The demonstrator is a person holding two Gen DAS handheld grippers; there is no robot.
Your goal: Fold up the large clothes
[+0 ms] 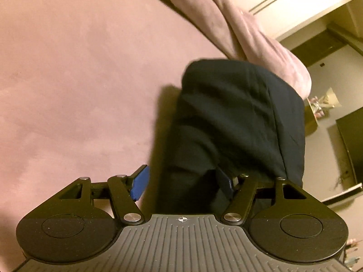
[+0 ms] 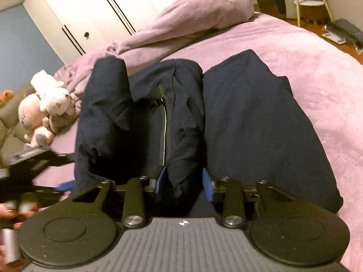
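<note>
Right wrist view: ahead of my jaws and spreading to both sides lies the bed (image 2: pixel 317 72), covered in a pink-lilac blanket, with a bunched duvet (image 2: pixel 192 15) of the same colour heaped at its far end. Beyond that stands a white wardrobe (image 2: pixel 90 6). On the bed, directly in front of my right gripper (image 2: pixel 185 182), lies the dark navy garment (image 2: pixel 261 124), partly folded. One broad panel rests flat to the right of my jaws, a sleeve-like part rises to the left, and a raised ridge with a zipper (image 2: pixel 163 122) runs straight away from me. My right jaws stand apart, with the near end of that ridge between the blue pads (image 2: pixel 207 182); I see a gap on each side, so the pads do not press on it. Far to the left of my jaws sit some plush toys (image 2: pixel 45 108) at the bed's edge, and nearer on that side the other gripper appears as a dark blur.

In the left wrist view, my left gripper (image 1: pixel 185 183) is also spread wide. A hump of the navy garment (image 1: pixel 238 113) rises ahead and drapes over my right-hand finger, hiding most of it; the left pad (image 1: pixel 140 183) stands clear over bare blanket (image 1: pixel 79 90).
</note>
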